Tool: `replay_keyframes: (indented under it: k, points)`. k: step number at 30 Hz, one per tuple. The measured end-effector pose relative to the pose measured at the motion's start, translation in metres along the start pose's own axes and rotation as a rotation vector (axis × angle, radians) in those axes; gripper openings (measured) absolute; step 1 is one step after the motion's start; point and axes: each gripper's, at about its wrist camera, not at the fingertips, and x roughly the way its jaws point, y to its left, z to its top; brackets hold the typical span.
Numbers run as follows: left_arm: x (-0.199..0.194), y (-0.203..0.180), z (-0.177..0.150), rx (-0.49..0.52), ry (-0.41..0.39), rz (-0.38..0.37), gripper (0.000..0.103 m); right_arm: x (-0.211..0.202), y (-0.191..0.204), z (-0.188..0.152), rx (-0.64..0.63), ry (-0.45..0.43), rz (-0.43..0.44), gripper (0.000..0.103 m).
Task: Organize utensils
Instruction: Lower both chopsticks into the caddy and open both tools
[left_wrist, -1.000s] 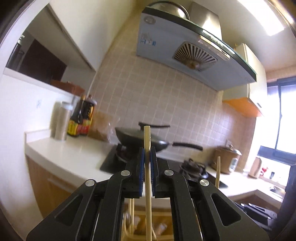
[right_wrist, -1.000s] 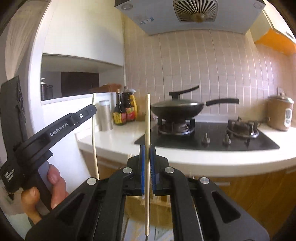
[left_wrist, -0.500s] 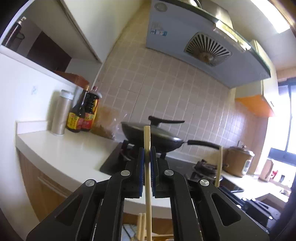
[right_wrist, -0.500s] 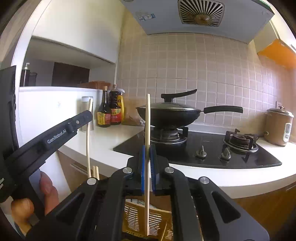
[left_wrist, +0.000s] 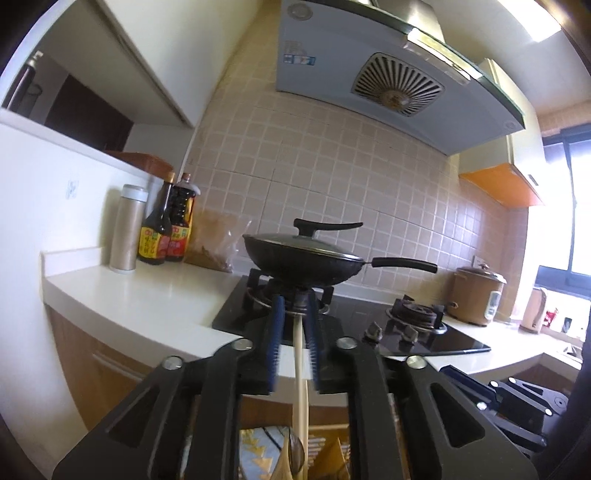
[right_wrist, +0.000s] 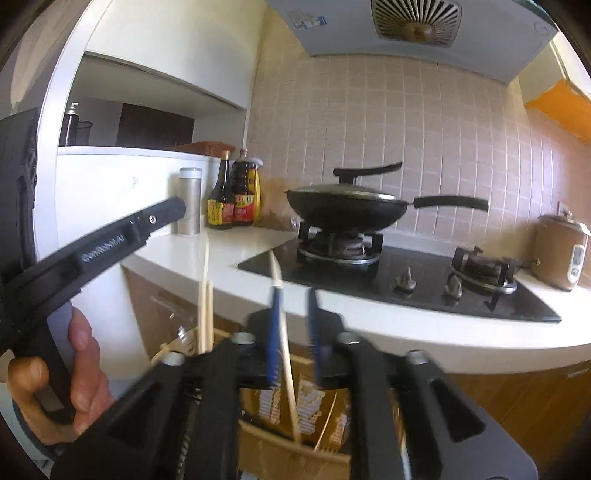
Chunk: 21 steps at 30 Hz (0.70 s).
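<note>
My left gripper (left_wrist: 294, 314) is open, its blue pads apart, with a pale wooden chopstick (left_wrist: 301, 387) standing loose between them and dropping into the utensil holder (left_wrist: 328, 454) below. My right gripper (right_wrist: 293, 295) is open too; its chopstick (right_wrist: 284, 343) leans against the left pad, its lower end in the tan slotted holder (right_wrist: 291, 443). In the right wrist view, the left gripper body (right_wrist: 92, 251) and the hand holding it are at the left, with two more chopsticks (right_wrist: 205, 295) upright beside it.
A white counter (left_wrist: 147, 302) carries a black gas hob (right_wrist: 406, 280) with a lidded wok (left_wrist: 306, 258), sauce bottles (left_wrist: 166, 229), a steel canister (left_wrist: 127, 229) and a brown rice cooker (left_wrist: 478, 295). Wooden cabinet fronts stand below; the range hood (left_wrist: 388, 77) hangs above.
Both grippers have opened and let go of their chopsticks. The chopsticks have slid down into the holder. Both grippers have dropped lower toward it.
</note>
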Motion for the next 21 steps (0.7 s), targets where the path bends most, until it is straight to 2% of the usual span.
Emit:
replay_keyframes:
  k: [1,2,4,10,12,14,17,21]
  points:
    - [-0.005,0.001,0.001,0.001,-0.003,0.000,0.025,-0.006,-0.001,0.000,0.008,-0.004,-0.004,0.034]
    - [-0.013,0.002,0.003,0.005,-0.005,-0.002,0.031,-0.015,-0.002,0.000,0.018,-0.008,-0.013,0.049]
    - [-0.025,0.002,0.007,0.016,-0.006,-0.008,0.033,-0.028,-0.005,0.000,0.035,-0.004,-0.013,0.050]
    - [-0.075,0.003,0.015,0.058,-0.007,-0.021,0.049,-0.079,-0.013,-0.012,0.112,0.038,-0.024,0.051]
    - [-0.092,0.005,0.014,0.052,0.008,-0.028,0.051,-0.094,-0.015,-0.019,0.135,0.048,-0.038,0.060]
    - [-0.105,0.006,0.011,0.048,0.038,-0.044,0.058,-0.111,-0.015,-0.029,0.167,0.050,-0.045,0.066]
    - [-0.123,0.006,-0.004,0.059,0.080,-0.035,0.066,-0.128,-0.011,-0.043,0.188,0.060,-0.073,0.067]
    - [-0.131,0.011,-0.029,0.048,0.169,0.026,0.066,-0.149,0.000,-0.062,0.192,0.011,-0.147,0.089]
